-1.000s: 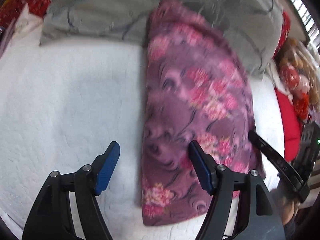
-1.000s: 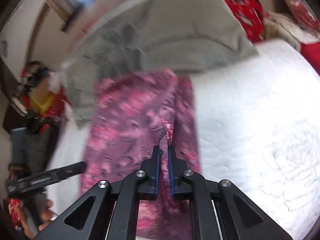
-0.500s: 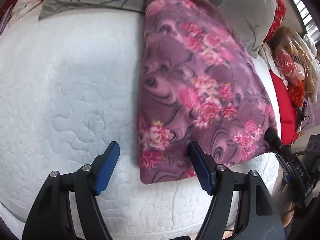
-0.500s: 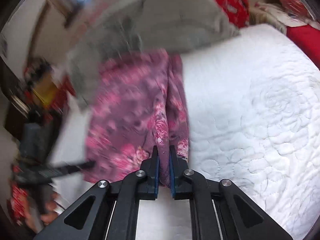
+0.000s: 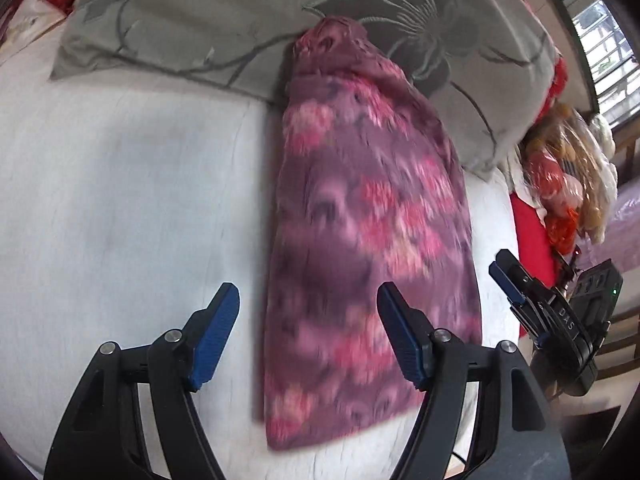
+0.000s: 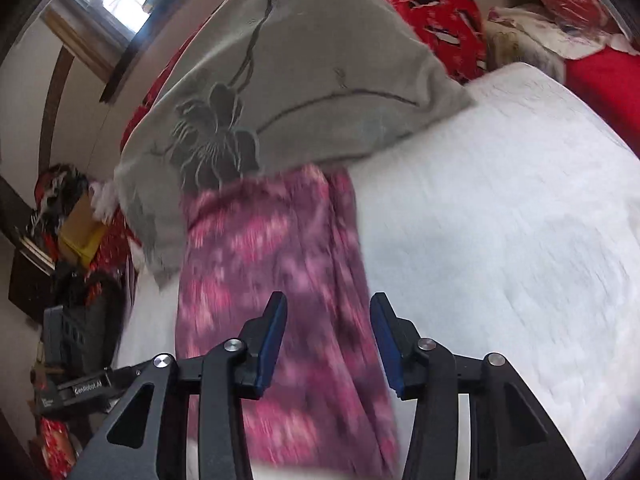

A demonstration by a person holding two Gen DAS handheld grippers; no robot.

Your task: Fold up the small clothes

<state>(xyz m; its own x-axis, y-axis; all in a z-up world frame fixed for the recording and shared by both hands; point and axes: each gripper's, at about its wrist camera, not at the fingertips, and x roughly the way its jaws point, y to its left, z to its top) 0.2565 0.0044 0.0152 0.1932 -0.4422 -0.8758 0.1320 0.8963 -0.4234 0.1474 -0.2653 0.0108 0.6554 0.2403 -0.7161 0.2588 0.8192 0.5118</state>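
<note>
A purple fleece garment with pink flowers [image 5: 360,248] lies folded lengthwise on the white quilted bed [image 5: 120,200], its far end against a grey pillow. It also shows in the right wrist view [image 6: 272,280]. My left gripper [image 5: 308,340] is open and empty, hovering over the garment's near left edge. My right gripper [image 6: 328,344] is open and empty above the garment's near end. In the left wrist view the right gripper [image 5: 516,284] is at the garment's right side. The views are motion-blurred.
A grey pillow with a flower pattern [image 5: 280,20] lies across the head of the bed [image 6: 304,80]. Red cloth and bagged items [image 5: 560,184] sit to the right of the bed. Boxes and clutter [image 6: 72,232] stand beside the bed. White quilt [image 6: 500,220] stretches beside the garment.
My right gripper has opened and let go of the garment, which now lies flat. Both grippers have pulled back a little from it.
</note>
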